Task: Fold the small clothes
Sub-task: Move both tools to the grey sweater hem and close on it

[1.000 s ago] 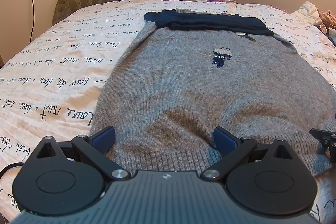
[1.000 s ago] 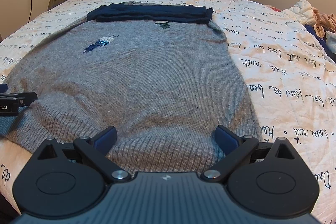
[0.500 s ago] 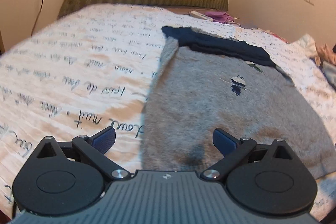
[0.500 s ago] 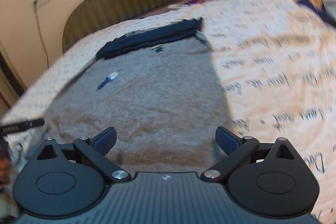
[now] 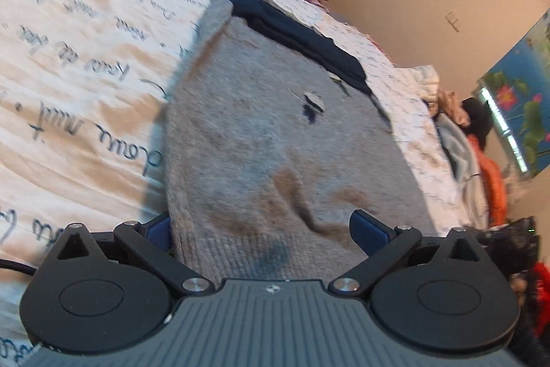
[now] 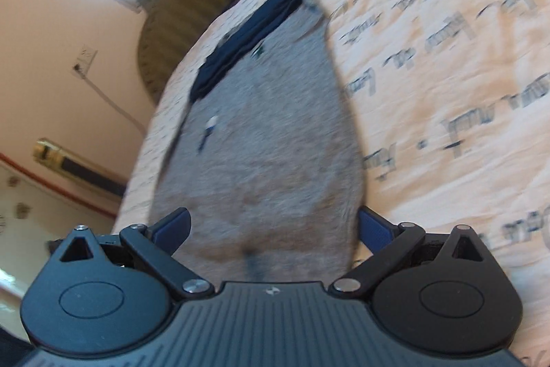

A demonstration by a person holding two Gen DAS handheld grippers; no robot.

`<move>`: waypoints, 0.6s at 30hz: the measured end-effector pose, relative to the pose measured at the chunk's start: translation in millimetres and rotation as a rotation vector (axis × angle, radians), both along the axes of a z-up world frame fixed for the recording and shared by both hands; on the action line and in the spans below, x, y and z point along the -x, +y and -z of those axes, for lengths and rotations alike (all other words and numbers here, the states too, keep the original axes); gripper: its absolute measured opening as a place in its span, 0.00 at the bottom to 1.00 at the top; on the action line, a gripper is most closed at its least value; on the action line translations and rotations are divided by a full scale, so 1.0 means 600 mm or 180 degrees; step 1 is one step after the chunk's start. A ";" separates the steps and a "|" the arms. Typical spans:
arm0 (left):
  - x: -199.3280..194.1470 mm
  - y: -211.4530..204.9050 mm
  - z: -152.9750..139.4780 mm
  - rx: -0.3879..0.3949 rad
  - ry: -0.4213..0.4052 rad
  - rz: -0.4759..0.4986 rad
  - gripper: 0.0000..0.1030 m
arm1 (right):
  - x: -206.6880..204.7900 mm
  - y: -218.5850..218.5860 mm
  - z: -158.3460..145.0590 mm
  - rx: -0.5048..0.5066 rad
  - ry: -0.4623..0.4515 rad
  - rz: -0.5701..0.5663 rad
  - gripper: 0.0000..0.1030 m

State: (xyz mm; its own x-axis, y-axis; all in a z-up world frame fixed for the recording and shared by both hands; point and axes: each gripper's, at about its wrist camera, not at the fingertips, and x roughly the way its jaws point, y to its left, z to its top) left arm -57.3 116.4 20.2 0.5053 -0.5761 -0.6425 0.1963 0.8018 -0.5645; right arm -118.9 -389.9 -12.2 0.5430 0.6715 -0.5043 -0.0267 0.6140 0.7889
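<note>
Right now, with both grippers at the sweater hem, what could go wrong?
1. Both grippers, left and right, look open around the sweater hem, so it may slip out.
2. Lifting could drag the navy garment lying on the sweater's far end.

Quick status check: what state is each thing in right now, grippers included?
Grey sweater: spread on the bed, hem between both grippers' open fingers.
Navy garment: folded, lying at the sweater's far end.
Left gripper: open.
Right gripper: open.
Bedsheet: wrinkled.
</note>
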 end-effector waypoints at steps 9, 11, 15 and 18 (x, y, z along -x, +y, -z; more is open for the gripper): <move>-0.018 0.016 0.004 0.0097 0.0168 0.0089 0.80 | -0.031 -0.006 0.032 -0.0175 0.0267 -0.0123 0.45; -0.019 0.016 0.003 0.0046 0.0216 0.0129 0.61 | -0.030 -0.011 0.038 -0.0241 0.0284 -0.0115 0.42; -0.017 0.025 0.008 0.0108 0.0307 0.0223 0.56 | -0.029 -0.015 0.043 -0.0249 0.0316 -0.0113 0.34; -0.013 0.035 0.014 0.0262 0.0425 0.0348 0.56 | -0.027 -0.014 0.044 -0.0304 0.0338 -0.0232 0.34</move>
State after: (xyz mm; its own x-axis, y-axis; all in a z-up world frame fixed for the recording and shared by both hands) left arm -49.5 137.6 11.7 0.3503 -0.6764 -0.6479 0.1989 0.7297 -0.6542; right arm -102.6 -398.5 -38.7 0.4381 0.7548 -0.4883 0.0181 0.5357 0.8442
